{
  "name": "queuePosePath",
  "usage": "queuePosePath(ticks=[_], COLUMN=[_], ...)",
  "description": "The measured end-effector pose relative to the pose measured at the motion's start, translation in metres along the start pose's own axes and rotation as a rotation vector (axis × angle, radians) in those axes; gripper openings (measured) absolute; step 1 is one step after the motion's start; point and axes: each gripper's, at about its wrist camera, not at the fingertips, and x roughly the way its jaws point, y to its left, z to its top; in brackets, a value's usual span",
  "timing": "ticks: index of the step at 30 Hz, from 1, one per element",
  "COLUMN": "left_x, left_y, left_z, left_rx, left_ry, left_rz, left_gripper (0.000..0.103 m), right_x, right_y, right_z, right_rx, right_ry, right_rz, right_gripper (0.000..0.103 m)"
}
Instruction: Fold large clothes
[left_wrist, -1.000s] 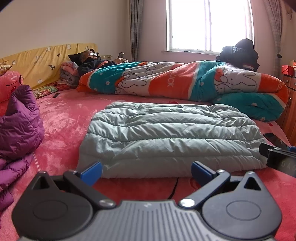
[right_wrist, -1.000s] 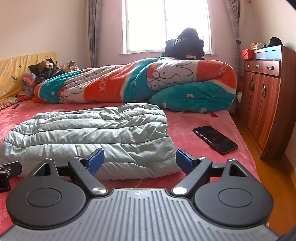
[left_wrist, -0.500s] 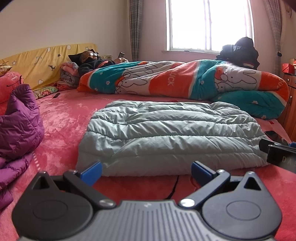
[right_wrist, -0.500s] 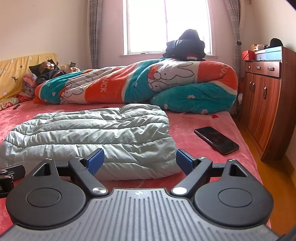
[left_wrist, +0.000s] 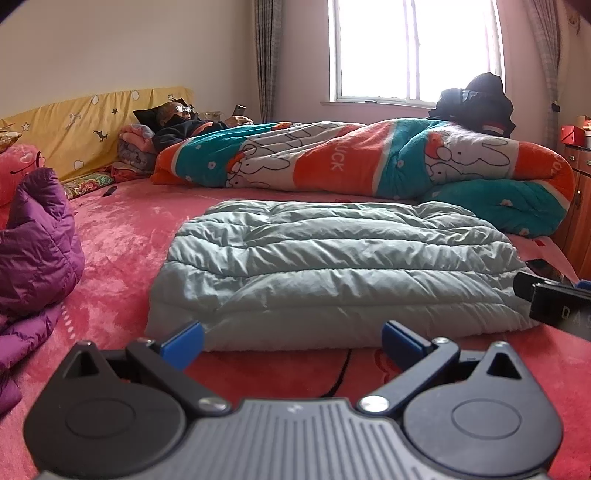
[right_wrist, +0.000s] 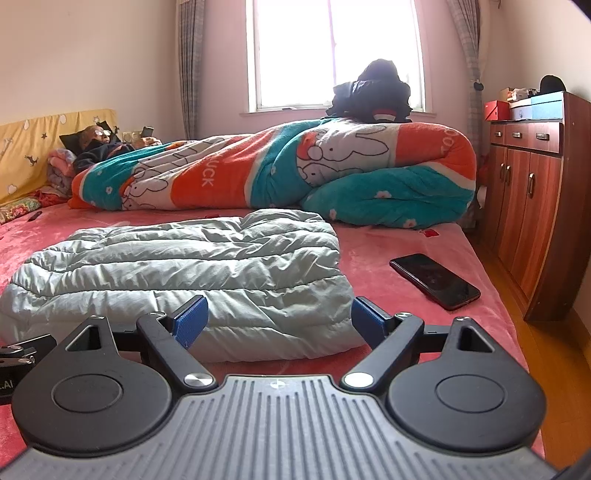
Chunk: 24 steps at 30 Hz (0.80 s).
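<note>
A pale mint quilted down coat (left_wrist: 332, 266) (right_wrist: 184, 273) lies folded into a flat rectangle on the pink bedspread (left_wrist: 122, 236). My left gripper (left_wrist: 291, 341) hovers open just short of its near edge, blue pads wide apart, nothing between them. My right gripper (right_wrist: 279, 319) is open too, facing the coat's near right corner, empty. Part of the right gripper's body (left_wrist: 557, 301) shows at the right edge of the left wrist view. A crumpled purple down jacket (left_wrist: 33, 254) lies on the bed to the left.
A black phone (right_wrist: 436, 280) lies on the bed right of the coat. A rolled orange and teal rabbit-print blanket (right_wrist: 295, 170) covers a person (left_wrist: 177, 118) lying at the far side. A wooden cabinet (right_wrist: 532, 192) stands beyond the bed's right edge.
Both grippers have lowered slightly and drifted back a little from the coat; their jaws stayed open. The coat has not moved.
</note>
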Motion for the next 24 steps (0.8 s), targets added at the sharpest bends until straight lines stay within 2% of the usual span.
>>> queuePosePath(ticks=[18,24], left_x=[0.0024,0.0001], left_y=[0.0009,-0.0002], left_z=[-0.0065,-0.0084], left_rx=[-0.010,-0.019], left_ry=[0.000,-0.003], left_rz=[0.027,0.011], left_gripper=[0.102,0.102], right_x=[0.0043,0.0053], right_y=[-0.0016,-0.0029], right_z=[-0.0021,-0.0024], right_rx=[0.010,0.012], right_ry=[0.000,-0.005], right_rz=[0.018,0.026], right_gripper=[0.103,0.103])
